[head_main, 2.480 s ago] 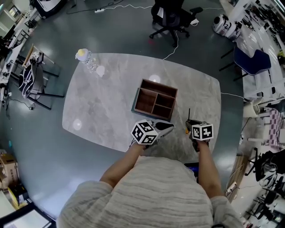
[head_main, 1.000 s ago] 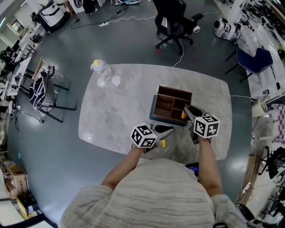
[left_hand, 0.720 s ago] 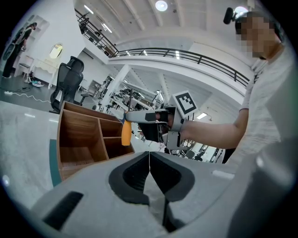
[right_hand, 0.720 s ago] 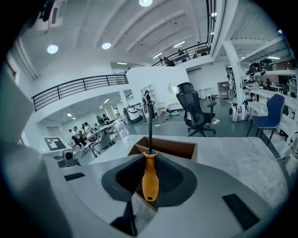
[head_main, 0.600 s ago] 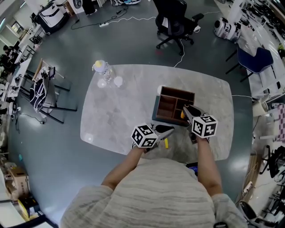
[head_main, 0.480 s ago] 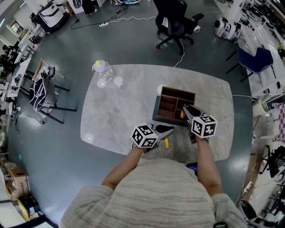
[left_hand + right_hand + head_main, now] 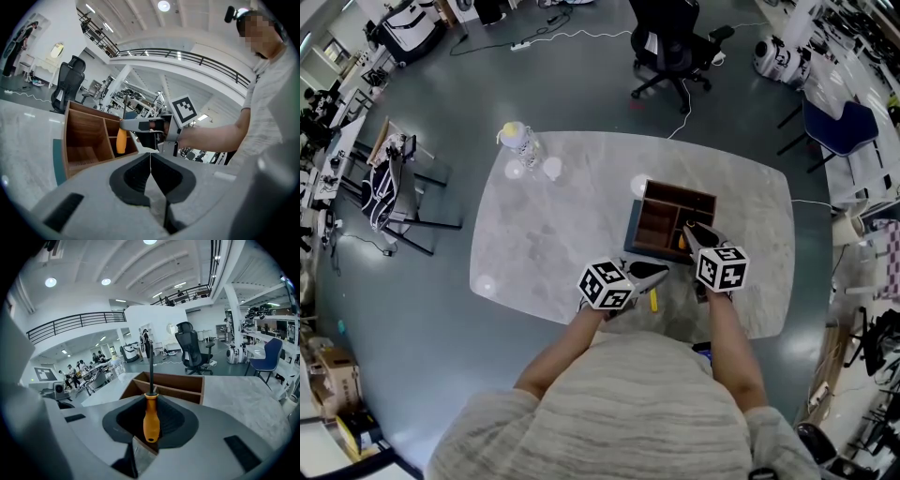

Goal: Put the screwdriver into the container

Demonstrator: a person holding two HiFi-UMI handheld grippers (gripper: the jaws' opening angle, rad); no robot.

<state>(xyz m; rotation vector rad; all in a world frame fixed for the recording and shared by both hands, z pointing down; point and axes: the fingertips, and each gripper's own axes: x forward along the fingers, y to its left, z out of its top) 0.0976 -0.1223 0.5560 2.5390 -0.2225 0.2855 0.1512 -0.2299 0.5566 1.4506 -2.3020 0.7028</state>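
Observation:
The wooden container point(image 7: 657, 216) with several compartments stands on the marble table point(image 7: 562, 225). My right gripper point(image 7: 695, 234) is shut on the screwdriver point(image 7: 151, 420) by its orange handle, and the black shaft points out over the container point(image 7: 174, 385). In the head view the orange handle point(image 7: 682, 242) sits at the container's near right edge. My left gripper point(image 7: 150, 155) is shut with nothing in it, near the table's front edge, just short of the container point(image 7: 87, 135). From there I see the screwdriver point(image 7: 121, 141) hanging in the right gripper point(image 7: 140, 125).
A plastic bottle point(image 7: 517, 141) and two small white pieces point(image 7: 551, 169) stand at the table's far left corner. A small yellow thing point(image 7: 652, 301) lies on the table beside my left gripper. An office chair point(image 7: 673, 45) stands on the floor beyond the table.
My right gripper has carried the screwdriver from the table's near edge forward to the container's near right side. The left gripper has stayed in place, shut.

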